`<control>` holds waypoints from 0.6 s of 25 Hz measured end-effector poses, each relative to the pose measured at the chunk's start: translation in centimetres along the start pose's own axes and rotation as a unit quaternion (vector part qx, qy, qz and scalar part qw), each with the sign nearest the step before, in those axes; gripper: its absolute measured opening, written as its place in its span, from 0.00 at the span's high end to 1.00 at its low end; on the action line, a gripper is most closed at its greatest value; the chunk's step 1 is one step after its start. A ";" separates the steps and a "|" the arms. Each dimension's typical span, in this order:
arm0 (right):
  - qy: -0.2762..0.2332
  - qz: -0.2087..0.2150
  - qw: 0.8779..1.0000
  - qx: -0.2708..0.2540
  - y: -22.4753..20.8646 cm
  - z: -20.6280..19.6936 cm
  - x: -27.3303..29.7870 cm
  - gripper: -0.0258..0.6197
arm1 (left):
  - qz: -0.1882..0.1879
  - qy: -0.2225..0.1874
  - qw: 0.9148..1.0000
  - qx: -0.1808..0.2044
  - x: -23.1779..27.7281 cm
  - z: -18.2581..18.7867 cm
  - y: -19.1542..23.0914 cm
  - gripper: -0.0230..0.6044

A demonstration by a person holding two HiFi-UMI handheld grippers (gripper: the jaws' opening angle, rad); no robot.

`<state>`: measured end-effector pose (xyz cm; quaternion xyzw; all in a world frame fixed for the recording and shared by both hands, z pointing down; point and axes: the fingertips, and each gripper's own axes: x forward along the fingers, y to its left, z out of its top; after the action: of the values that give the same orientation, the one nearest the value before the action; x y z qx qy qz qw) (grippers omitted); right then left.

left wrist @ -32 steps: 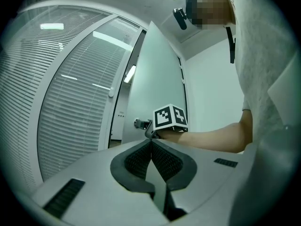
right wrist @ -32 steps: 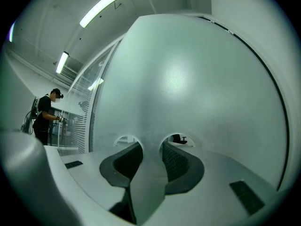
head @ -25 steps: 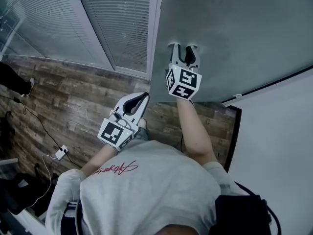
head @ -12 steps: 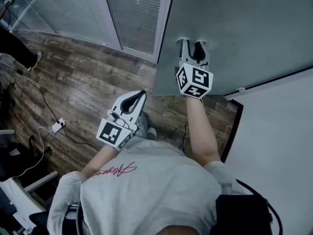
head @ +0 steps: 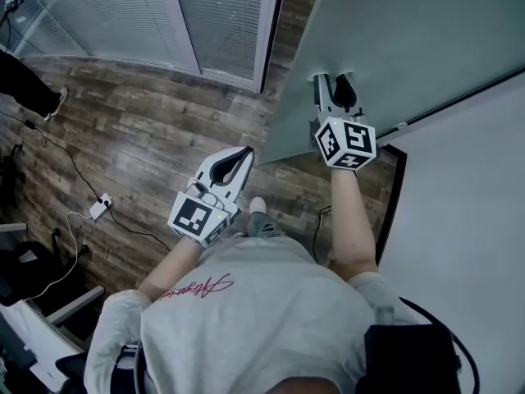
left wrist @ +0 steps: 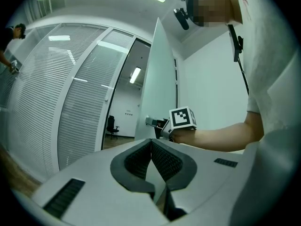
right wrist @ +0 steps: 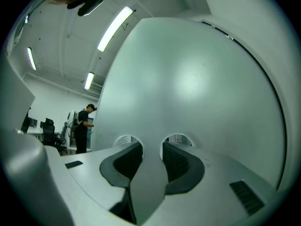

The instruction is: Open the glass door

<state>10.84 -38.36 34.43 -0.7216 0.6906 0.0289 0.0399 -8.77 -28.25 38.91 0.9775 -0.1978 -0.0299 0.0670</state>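
The frosted glass door (head: 410, 48) is standing ajar, angled away from the blind-covered partition (head: 221, 15), so that a strip of wood-plank floor (head: 139, 138) is showing between the door's free edge and the partition

The right gripper (head: 332, 80) is pointing squarely at the door's face, close to that free edge. Its jaws are standing apart with a clear gap, and both tips appear to be touching the pane, where their round reflections are showing. Only the bare panel is lying in front of its ribbed pads (right wrist: 127, 161); nothing is being gripped. Its marker cube (head: 346, 142) is sitting just back from the door, with the person's bare forearm (head: 349, 220) reaching out behind it

The left gripper (head: 244, 151) is hanging clear of the door, out past the free edge and over the floor, aiming level towards the opening. Its jaws are meeting at the tips, with nothing between them

A white wall (head: 459, 220) is running along the door's other side. Through the opening beside the door an office chair (left wrist: 111, 126) is showing in the room beyond. A second person (right wrist: 83, 128) is standing well away from the free edge. A white power adapter (head: 100, 208) with its cable is lying on the floor, well apart from the door
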 end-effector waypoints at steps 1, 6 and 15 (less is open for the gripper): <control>0.001 0.003 1.000 0.000 0.0 0.1 -1.1 0.74 | -0.012 0.000 1.000 -0.001 -0.1 0.2 -0.8 0.94; -0.009 -0.007 1.000 -0.020 0.0 0.9 -5.7 0.74 | -0.061 -0.014 0.998 0.014 -0.5 1.4 -4.6 0.94; -0.002 0.002 1.000 -0.009 0.1 1.5 -13.0 0.74 | -0.126 -0.009 0.992 0.007 -1.5 0.7 -10.4 0.94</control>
<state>10.17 -25.33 34.21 -0.7205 0.6916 0.0366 0.0348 -6.24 -18.21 36.80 0.9948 -0.0741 -0.0454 0.0539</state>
